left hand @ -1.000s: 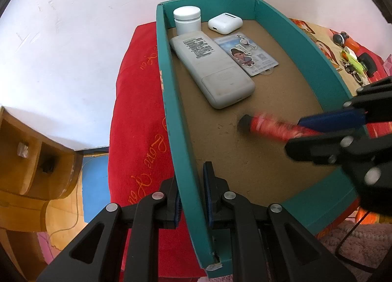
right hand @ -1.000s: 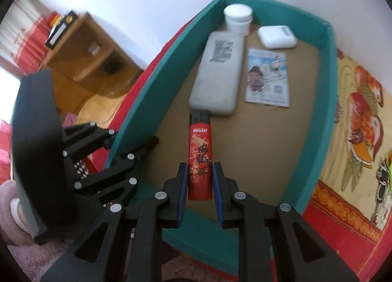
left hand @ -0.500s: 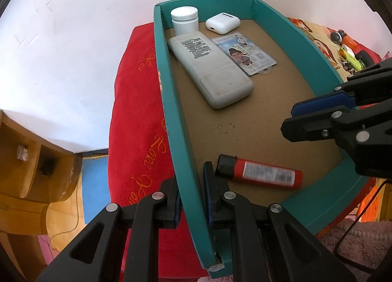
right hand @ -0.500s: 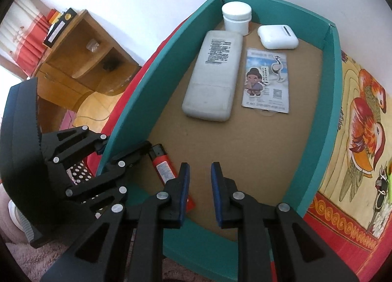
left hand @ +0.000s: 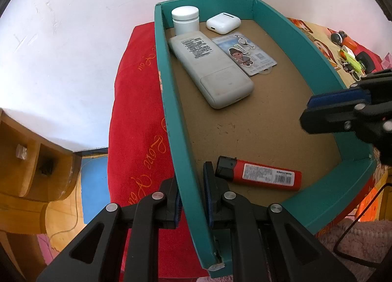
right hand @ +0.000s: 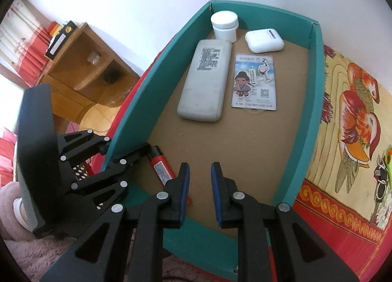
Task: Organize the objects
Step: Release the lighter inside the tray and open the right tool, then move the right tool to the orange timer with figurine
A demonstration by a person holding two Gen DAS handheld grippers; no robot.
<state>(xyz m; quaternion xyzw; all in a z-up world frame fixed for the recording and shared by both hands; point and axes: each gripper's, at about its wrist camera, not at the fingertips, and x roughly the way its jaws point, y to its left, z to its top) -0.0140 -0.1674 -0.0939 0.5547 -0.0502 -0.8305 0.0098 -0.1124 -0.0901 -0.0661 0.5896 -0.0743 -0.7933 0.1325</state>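
On the tray's (left hand: 325,188) fibreboard floor — a glossy red cylindrical lighter (left hand: 258,174).

In the right wrist view, a box (right hand: 316,100) fills the middle of the frame, with a jar (right hand: 224,24) and an earbud case (right hand: 264,41) side by side at its top end. Just below them lie a remote (right hand: 204,78) on the left and a card (right hand: 254,83) on its right. A lighter (right hand: 160,168) lies in the box's lower left corner, and a wooden shelf (right hand: 80,61) stands outside the box at the upper left.
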